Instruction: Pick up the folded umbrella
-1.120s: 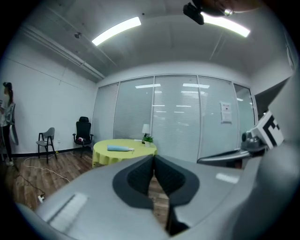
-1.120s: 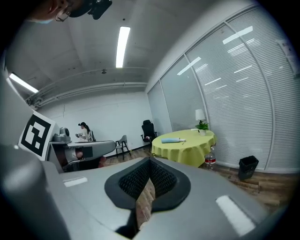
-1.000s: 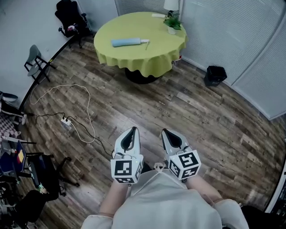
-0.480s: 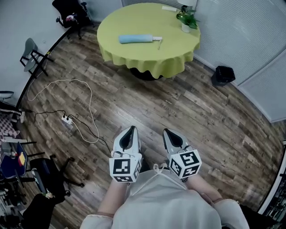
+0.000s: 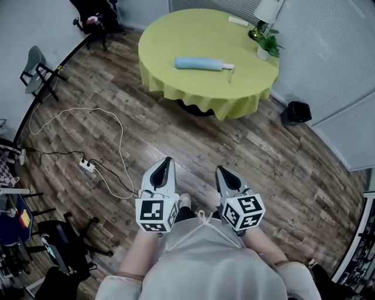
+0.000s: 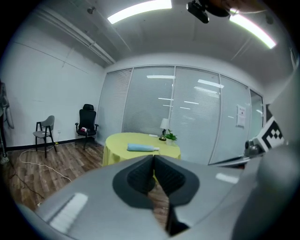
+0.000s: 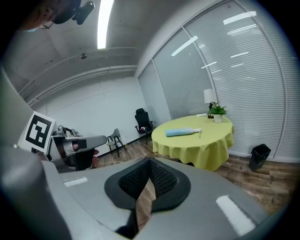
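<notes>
- Grey plastic jaws of my left gripper [image 5: 166, 164] are pressed together with nothing between them. It sits low in front of me, pointing across the wood floor [image 5: 176, 135].
- My right gripper [image 5: 222, 173], just beside it, is clenched the same way, tips meeting on nothing.
- The print I can make out is on the cubes: a black-and-white square pattern faces up on the left cube [image 5: 156, 215] and another on the right cube [image 5: 243, 212].
- To my left a white cable [image 5: 88, 112] loops over the boards near a power strip [image 5: 87, 167].
- Ahead, well apart from both grippers, stands a round table [image 5: 193, 88] under a yellow-green cloth.
- The folded umbrella [image 5: 199, 63] lies flat near the middle of that cloth. It is light blue, with its white handle end towards the right.
- A small plant [image 5: 268, 45] in a white pot and a lamp [image 5: 266, 12] stand near the table's right rim.
- A black bin [image 5: 299, 111] sits on the floor right of the table, by the blinds.
- A grey chair [image 5: 35, 67] and a black office chair [image 5: 96, 12] stand by the left wall.
</notes>
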`<action>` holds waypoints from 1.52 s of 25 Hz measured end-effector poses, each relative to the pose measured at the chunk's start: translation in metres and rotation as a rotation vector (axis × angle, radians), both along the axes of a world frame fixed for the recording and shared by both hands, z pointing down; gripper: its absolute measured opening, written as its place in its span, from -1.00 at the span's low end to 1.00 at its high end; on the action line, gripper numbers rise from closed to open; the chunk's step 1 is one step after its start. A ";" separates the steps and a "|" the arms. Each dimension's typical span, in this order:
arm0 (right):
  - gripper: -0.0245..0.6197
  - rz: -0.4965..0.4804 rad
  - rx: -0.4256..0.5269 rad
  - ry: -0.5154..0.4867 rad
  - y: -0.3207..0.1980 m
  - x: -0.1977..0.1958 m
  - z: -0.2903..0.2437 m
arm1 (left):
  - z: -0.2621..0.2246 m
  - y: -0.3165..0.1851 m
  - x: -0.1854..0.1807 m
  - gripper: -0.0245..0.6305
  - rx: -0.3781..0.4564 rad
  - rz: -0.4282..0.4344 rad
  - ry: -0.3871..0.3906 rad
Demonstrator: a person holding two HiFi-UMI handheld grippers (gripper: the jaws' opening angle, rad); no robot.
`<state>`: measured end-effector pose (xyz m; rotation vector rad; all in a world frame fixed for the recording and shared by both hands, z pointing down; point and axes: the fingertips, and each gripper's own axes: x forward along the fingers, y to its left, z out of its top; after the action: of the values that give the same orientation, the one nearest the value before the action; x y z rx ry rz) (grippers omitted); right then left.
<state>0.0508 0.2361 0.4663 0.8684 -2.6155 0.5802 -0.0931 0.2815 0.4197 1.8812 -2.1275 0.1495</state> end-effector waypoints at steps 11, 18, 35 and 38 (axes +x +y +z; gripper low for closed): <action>-0.92 0.031 -0.034 0.026 -0.068 -0.052 0.017 | 0.021 -0.052 -0.074 -0.91 -0.036 -0.017 0.038; -0.92 0.003 -0.009 -0.001 -0.172 -0.071 0.012 | 0.019 -0.138 -0.085 -0.91 -0.051 -0.021 -0.018; -0.92 -0.073 0.048 -0.002 -0.458 -0.079 -0.008 | 0.013 -0.391 -0.083 -0.91 -0.052 -0.083 -0.070; -0.92 -0.069 0.034 0.010 -0.484 -0.082 -0.001 | 0.026 -0.424 -0.077 -0.91 -0.081 -0.041 -0.053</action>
<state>-0.0310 -0.2482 0.4656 0.7858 -2.6418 0.5136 -0.1698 -0.1428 0.4455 1.8056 -2.1591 0.2756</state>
